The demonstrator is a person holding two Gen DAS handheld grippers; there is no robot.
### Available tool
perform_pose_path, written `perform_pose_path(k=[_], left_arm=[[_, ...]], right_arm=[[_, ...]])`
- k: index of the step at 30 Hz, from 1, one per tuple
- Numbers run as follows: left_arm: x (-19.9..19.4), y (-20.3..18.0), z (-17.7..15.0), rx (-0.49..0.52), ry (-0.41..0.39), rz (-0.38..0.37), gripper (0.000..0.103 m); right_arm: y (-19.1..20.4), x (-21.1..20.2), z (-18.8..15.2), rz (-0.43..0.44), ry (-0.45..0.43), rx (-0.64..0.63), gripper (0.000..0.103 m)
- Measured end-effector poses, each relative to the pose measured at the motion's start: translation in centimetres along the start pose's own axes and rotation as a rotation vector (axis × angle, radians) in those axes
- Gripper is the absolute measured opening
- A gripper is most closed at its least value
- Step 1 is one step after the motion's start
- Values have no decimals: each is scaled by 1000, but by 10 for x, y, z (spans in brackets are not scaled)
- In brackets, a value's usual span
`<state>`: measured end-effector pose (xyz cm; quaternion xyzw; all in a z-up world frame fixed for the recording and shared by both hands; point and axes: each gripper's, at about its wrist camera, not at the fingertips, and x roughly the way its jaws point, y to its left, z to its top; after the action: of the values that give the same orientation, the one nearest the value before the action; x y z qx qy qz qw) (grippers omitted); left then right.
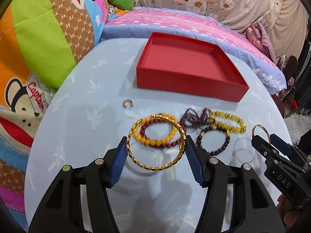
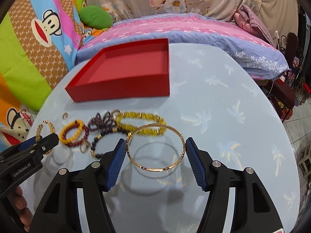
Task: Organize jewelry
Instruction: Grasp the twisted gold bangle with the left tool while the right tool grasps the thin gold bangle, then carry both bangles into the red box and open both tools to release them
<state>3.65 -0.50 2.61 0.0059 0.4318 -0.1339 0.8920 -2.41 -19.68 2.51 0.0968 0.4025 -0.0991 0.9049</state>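
Though blurred over the beads, both views legible. Far left: cartoon quilt [image 1: 38, 38] bunched against table [image 1: 77, 136] edge. Small open ring [image 1: 127, 104] alone on the cloth, left of the pile, near box front.

Left gripper [image 1: 155, 141]: blue pads clamped on both sides of gold bangle [image 1: 153, 168], chain-textured. Bangle roughly level and clear of the cloth, shadow beneath. From the right wrist, only its far arc showing past the black fingertip.

Behind, toward the bedding: red box [image 1: 184, 83], lid off, floor bare, sitting on table.

Pile between box and grippers, all on the cloth:
- orange bracelet [image 1: 147, 140] overlapping dark red bracelet [image 1: 171, 144], seen through the gold bangle
- purple beads [image 1: 192, 119], tangled, just right of those
- yellow bracelet [image 1: 239, 125] beside the purple, touching it
- dark bracelet [image 1: 225, 143] below the yellow, gold spacer at the join

Right gripper [image 2: 155, 143]: pads pressed on opposite sides of thin bangle [image 2: 155, 169], plain with small notched bands. Bangle off the cloth, tilted slightly, ring-shaped shadow under it. Held right of the pile, near rim of yellow bracelet showing through the hoop.

Fingers of a hand [image 2: 21, 209] gripping the left handle at lower left of the right view.
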Motion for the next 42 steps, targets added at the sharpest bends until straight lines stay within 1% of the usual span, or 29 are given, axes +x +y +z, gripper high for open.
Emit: perform_pose_path(k=[2,6,9,11,12,15,19,21,25,30,34,38,42], left_arm=[[-3,-1,12,5,-20,-7,56],[-1,-6,47,18,-61,-27,56],[12,-12,79,32,-77,-52,56],[25,-15,103,39,-85,-66,56],[34,-17,116,45,-88,-71,56],[62,-22,149,66,-85,-78,56],[107,-28,185,101,-54,-91,56],[126,-30,195,117,-41,-77,56],[165,-32,217,116,0,-103,56],[197,-35,228,121,47,-100,56],[212,-36,232,112,90,-115,56],[218,-35,234,100,112,-118,56],[220,-33,233,91,118,-91,61]], right_arm=[[1,-1,12,16,-15,-1,61],[7,2,50,37,-61,-19,61],[10,12,85,51,-92,-30,61],[11,24,109,59,-96,-31,61],[12,33,125,65,-97,-30,61],[14,61,160,73,-81,-35,61],[18,106,196,76,-37,-52,61],[18,129,209,85,-8,-50,61],[18,169,222,96,57,-43,61],[17,204,228,73,117,-38,61],[17,212,232,51,130,-44,61],[16,218,234,28,144,-48,61],[19,218,234,-1,131,-65,61]])
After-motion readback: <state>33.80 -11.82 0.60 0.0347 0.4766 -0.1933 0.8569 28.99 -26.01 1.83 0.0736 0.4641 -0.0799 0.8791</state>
